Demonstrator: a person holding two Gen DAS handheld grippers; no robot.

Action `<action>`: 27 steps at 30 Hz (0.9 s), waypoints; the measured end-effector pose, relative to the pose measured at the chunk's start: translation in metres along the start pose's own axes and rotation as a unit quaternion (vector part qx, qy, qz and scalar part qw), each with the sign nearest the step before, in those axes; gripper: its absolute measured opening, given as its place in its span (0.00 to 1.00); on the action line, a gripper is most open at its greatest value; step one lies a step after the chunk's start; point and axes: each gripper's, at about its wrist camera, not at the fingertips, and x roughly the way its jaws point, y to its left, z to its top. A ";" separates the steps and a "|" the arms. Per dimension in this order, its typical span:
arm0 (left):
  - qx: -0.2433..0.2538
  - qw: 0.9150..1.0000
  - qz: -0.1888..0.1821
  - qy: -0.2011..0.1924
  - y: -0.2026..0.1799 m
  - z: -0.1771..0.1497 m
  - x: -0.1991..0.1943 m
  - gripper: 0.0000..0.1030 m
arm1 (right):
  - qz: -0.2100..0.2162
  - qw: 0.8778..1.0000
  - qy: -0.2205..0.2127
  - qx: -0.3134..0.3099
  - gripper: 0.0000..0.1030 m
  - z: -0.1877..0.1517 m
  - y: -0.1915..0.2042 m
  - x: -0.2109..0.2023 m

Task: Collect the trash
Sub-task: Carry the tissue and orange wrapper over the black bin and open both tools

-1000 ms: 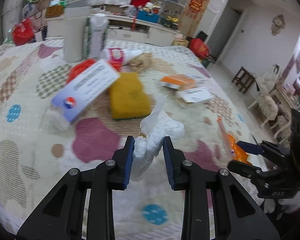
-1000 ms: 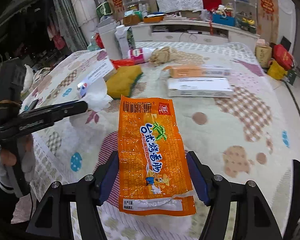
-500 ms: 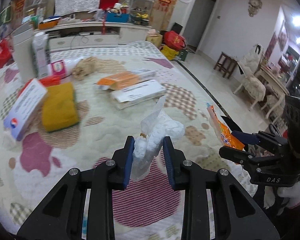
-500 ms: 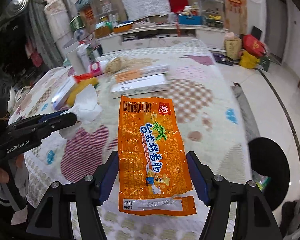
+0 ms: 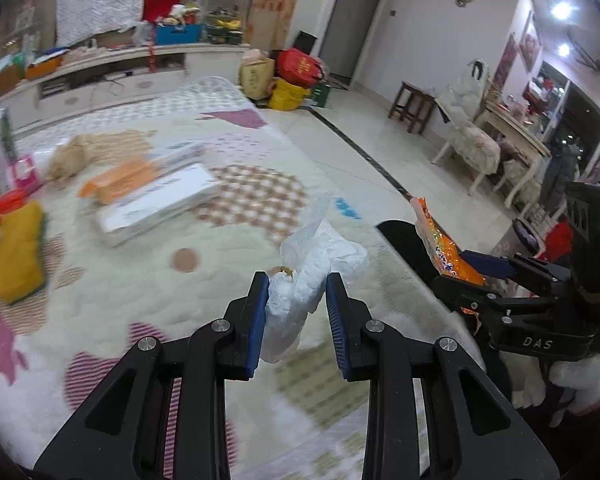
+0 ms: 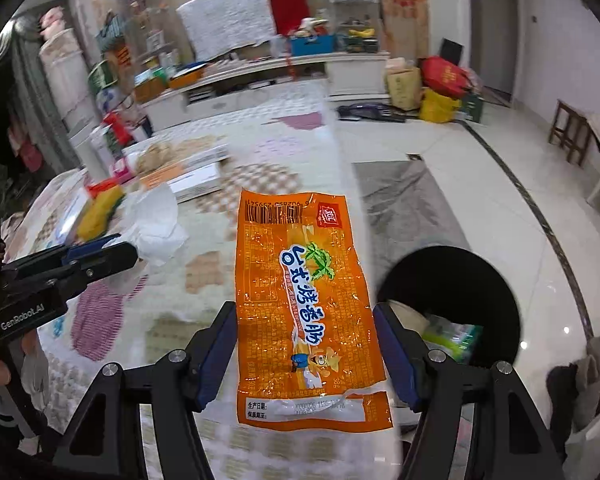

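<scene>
Holding trash in both tongs, we pinch a crumpled white tissue [image 5: 300,292] with the left tongs [image 5: 296,312] and an orange snack wrapper [image 6: 304,304] with the right tongs [image 6: 306,352], near the black bin [image 6: 496,280] beside the bed [image 5: 220,264].

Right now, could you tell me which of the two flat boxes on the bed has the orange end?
The farther box, lying behind and partly against the plain white box; the nearer one shows only white.

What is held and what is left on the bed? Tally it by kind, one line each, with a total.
Crumpled tissue, in the left gripper: 1
Orange snack wrapper, in the right gripper: 1
Flat boxes on the bed, white box and orange box: 2
Yellow sponge: 1
Total: 5
</scene>
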 end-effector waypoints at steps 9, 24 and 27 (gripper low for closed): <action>0.021 0.998 -0.053 0.031 -0.059 0.023 0.051 0.26 | -0.060 0.996 0.008 0.062 0.64 -0.014 -0.081 -0.005; 0.006 0.993 -0.105 0.058 -0.108 0.036 0.105 0.63 | -0.083 0.984 0.016 0.157 0.84 -0.022 -0.150 0.016; 0.004 0.993 -0.097 0.060 -0.102 0.033 0.101 0.63 | -0.083 0.985 0.025 0.152 0.84 -0.028 -0.147 0.016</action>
